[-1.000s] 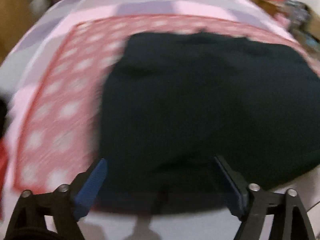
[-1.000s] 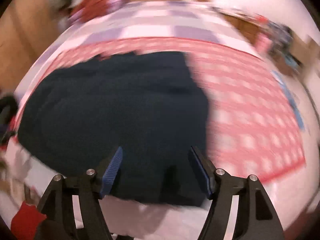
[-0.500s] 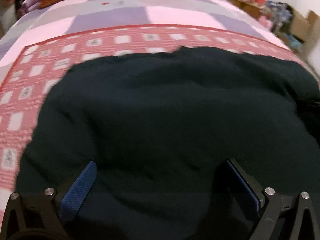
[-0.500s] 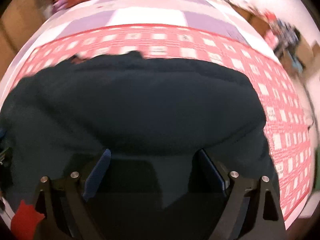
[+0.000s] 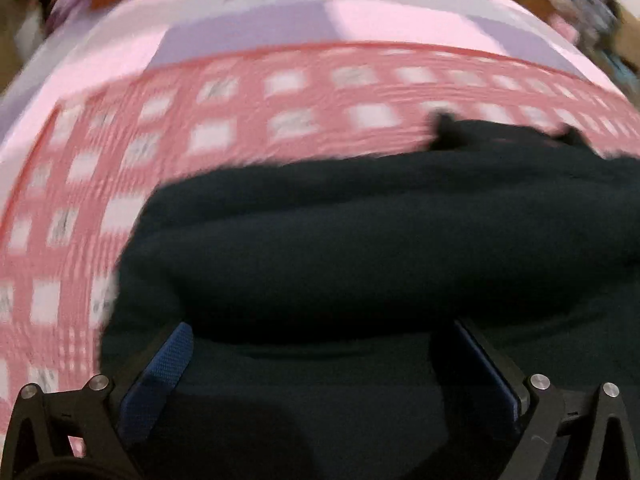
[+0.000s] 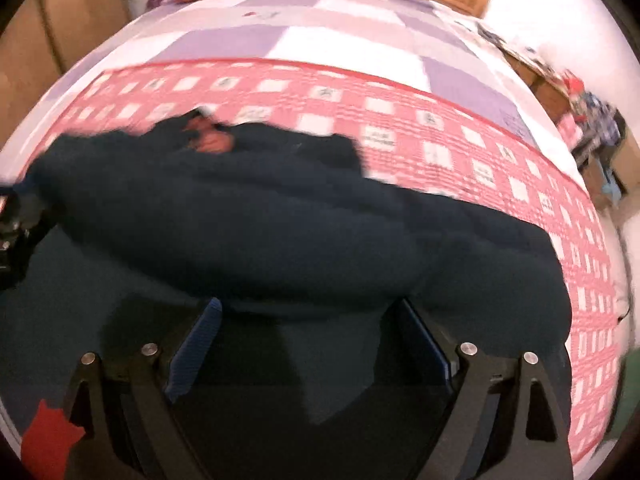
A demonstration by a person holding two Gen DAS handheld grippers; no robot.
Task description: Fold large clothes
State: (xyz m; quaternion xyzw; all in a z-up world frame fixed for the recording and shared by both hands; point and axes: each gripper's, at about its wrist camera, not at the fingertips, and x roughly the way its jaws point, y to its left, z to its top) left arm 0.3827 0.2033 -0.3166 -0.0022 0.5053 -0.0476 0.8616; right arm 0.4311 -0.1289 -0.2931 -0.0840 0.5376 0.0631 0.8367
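red checked blanket (image 5: 280,92) under dark garment (image 5: 360,240) bunched crosswise, both tools (image 5: 320,360) (image 6: 312,344) spread apart

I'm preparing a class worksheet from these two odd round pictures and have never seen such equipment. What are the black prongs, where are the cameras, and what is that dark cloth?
A person holds a two-finger gripper in each hand; each carries a wide-angle camera looking along its fingers. One picture shows the left gripper, the other the right gripper. Both have their blue-padded jaws wide apart, gripping nothing. Under them lies a large dark navy garment, bunched, on a red-and-white checked blanket over a pink-and-lilac bedcover.
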